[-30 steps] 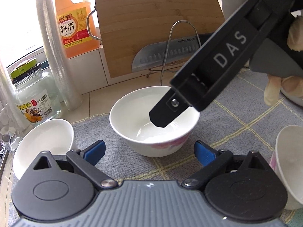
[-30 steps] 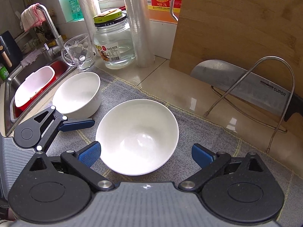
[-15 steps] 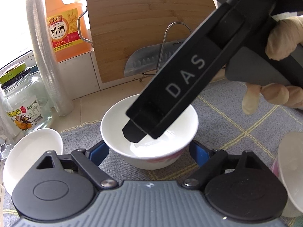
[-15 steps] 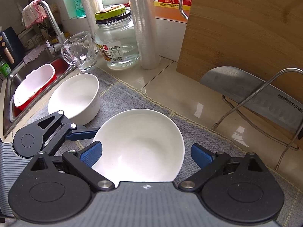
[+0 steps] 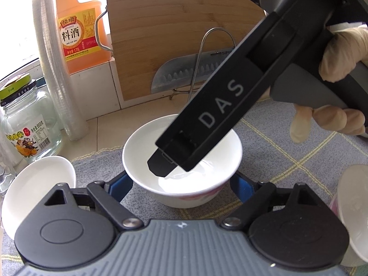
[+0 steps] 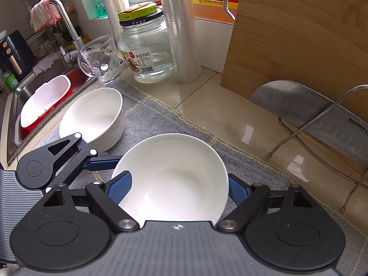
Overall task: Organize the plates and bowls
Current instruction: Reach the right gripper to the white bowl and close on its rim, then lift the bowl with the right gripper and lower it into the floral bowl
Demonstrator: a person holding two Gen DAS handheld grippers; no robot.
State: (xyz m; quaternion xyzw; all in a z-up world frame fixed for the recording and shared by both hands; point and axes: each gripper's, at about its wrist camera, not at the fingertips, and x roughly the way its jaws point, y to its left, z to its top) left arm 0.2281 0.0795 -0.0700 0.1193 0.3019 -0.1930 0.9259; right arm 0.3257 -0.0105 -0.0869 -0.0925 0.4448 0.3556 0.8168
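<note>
A white bowl with a pink pattern (image 5: 184, 191) stands on the grey checked mat (image 5: 287, 142). My left gripper (image 5: 181, 184) is open, its blue pads on either side of the bowl's base. The same bowl (image 6: 174, 179) fills the right wrist view, between the blue pads of my open right gripper (image 6: 179, 188), which reaches over it from the other side. The right gripper's black finger (image 5: 207, 124) hangs over the bowl's inside. A second white bowl (image 6: 94, 117) sits at the mat's left. A third bowl's rim (image 5: 352, 216) shows at the right edge.
A glass jar (image 6: 147, 48), a glass mug (image 6: 101, 59), a stack of plastic cups (image 6: 181, 30) and a cooking wine bottle (image 5: 78, 25) stand at the back. A wooden board (image 6: 303, 36) and cleaver (image 6: 310, 112) lean in a wire rack. A sink (image 6: 41, 96) lies left.
Both grippers have moved in on the middle bowl from opposite sides. Their pads now flank it, and the right gripper's finger reaches lower over its inside.
</note>
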